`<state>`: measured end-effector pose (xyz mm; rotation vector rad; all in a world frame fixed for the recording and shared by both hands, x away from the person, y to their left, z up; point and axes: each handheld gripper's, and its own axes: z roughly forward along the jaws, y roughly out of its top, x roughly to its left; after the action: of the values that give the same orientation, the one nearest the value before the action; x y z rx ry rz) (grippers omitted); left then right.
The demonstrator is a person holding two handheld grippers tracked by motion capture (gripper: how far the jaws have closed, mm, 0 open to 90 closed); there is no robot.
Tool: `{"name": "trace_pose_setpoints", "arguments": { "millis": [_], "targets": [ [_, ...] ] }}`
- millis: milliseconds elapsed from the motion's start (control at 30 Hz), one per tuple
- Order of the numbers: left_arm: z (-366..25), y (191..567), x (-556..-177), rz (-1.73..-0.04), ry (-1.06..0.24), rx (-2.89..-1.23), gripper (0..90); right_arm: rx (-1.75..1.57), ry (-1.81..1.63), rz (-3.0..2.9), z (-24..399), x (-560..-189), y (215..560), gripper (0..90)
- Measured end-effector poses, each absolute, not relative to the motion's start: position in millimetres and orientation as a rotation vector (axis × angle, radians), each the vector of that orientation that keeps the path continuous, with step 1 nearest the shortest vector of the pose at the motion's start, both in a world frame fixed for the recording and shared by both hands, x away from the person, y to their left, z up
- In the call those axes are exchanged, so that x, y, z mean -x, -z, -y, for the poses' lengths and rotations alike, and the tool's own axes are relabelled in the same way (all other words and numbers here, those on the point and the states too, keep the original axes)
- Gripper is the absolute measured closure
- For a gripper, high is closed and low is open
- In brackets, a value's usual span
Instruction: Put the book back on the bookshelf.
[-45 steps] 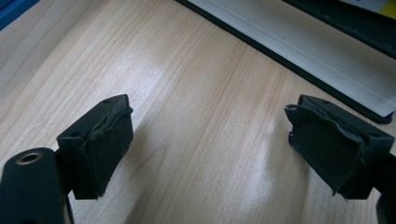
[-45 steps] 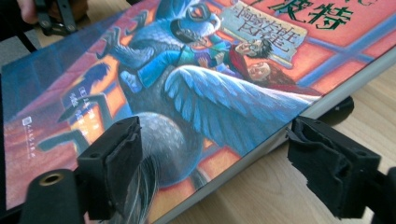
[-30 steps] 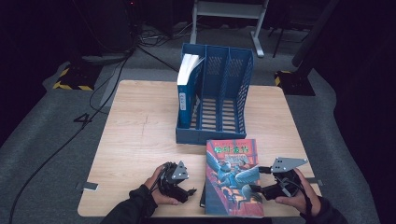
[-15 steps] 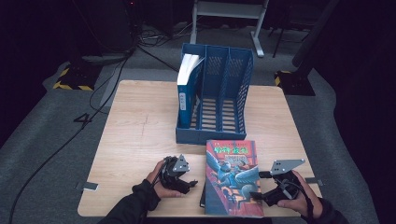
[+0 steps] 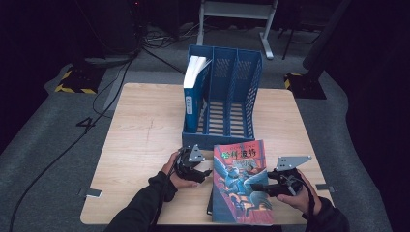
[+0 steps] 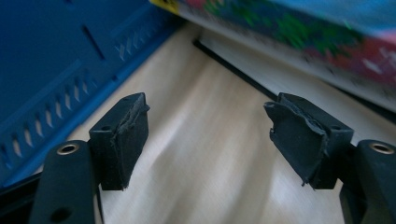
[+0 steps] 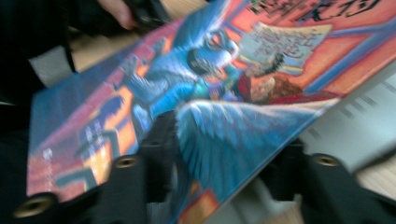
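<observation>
A colourful picture-cover book (image 5: pixel 239 179) lies at the table's front, just before the blue file rack (image 5: pixel 254 87). My right gripper (image 5: pixel 256 187) is at the book's right edge. In the right gripper view the gripper (image 7: pixel 224 158) has just been closing, with one jaw over the cover (image 7: pixel 201 79) and one under the edge, shut on it. My left gripper (image 5: pixel 205 170) sits by the book's left edge. Its jaws (image 6: pixel 208 135) have just been closing a little and stand open over bare wood, with the book's side (image 6: pixel 327 42) ahead to the right.
A blue-and-white book (image 5: pixel 193 92) stands in the rack's left compartment. The rack wall (image 6: pixel 46 56) is close on the left gripper's left. A dark flat thing (image 5: pixel 211 198) lies under the colourful book. The wooden table (image 5: pixel 145 130) has bare room at left.
My left gripper has moved right and farther from the person, toward the book's left edge. The right gripper's jaws have closed on the book's right edge; that hand stayed put.
</observation>
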<state>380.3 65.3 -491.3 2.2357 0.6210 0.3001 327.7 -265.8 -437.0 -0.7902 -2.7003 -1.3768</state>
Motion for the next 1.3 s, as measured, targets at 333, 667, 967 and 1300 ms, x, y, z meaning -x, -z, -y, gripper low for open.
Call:
{"name": "trace_pose_setpoints", "arguments": {
  "millis": [333, 667, 967, 1300],
  "targets": [
    [-63.3, 488.8, -389.7, -0.617, -0.306, -2.200, 32.8, 0.704, 1.450, 2.704, 256.5, -333.4, 440.3, 65.8],
    [-76.8, 465.0, -385.8, -0.600, -0.317, -2.079, 58.2, 0.616, 1.637, 2.737, 255.3, -325.7, 427.5, 68.3],
    [-79.1, 446.3, -382.9, -0.534, -0.229, -2.018, 78.2, 0.549, 1.711, 2.764, 255.2, -317.8, 420.3, 68.4],
    [-69.1, 426.2, -378.0, -0.452, -0.240, -1.998, 83.0, 0.501, 1.760, 2.801, 256.0, -308.3, 413.2, 70.6]
  ]
}}
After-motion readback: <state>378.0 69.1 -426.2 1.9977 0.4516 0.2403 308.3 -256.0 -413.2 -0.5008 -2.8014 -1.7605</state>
